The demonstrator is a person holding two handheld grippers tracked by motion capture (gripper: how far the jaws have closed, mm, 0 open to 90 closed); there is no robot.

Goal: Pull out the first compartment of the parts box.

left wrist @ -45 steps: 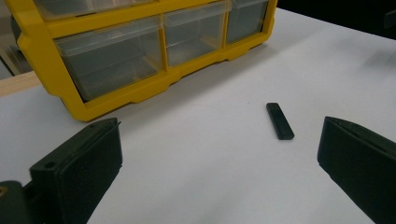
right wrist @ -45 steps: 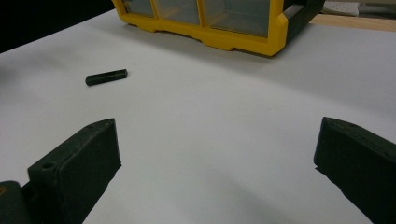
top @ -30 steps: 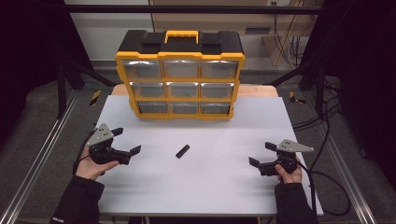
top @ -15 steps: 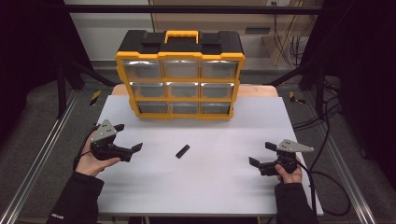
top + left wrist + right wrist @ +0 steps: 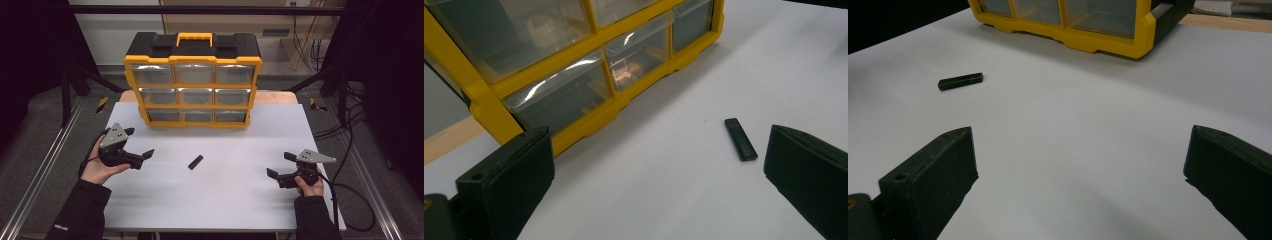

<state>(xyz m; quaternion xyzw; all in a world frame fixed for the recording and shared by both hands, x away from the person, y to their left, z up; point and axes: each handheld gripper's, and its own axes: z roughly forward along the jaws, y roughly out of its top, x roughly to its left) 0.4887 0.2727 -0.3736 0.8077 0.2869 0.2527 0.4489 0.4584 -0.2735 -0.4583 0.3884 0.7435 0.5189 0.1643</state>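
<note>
We see a small black stick point(image 5: 195, 162) lying flat on the white desk point(image 5: 225, 200), about midway between the two grippers and touching neither. The left gripper point(image 5: 141, 143) sits at the desk's left side with its jaws spread wide and empty; in the left gripper view the stick point(image 5: 740, 139) lies just inside the far jaw, with the yellow organizer point(image 5: 574, 75) close behind. The right gripper point(image 5: 280, 165) rests near the right edge, jaws likewise released and bare, well apart from the stick point(image 5: 960, 81). The organizer point(image 5: 192, 82) stands upright at the desk's back, drawers shut
</note>
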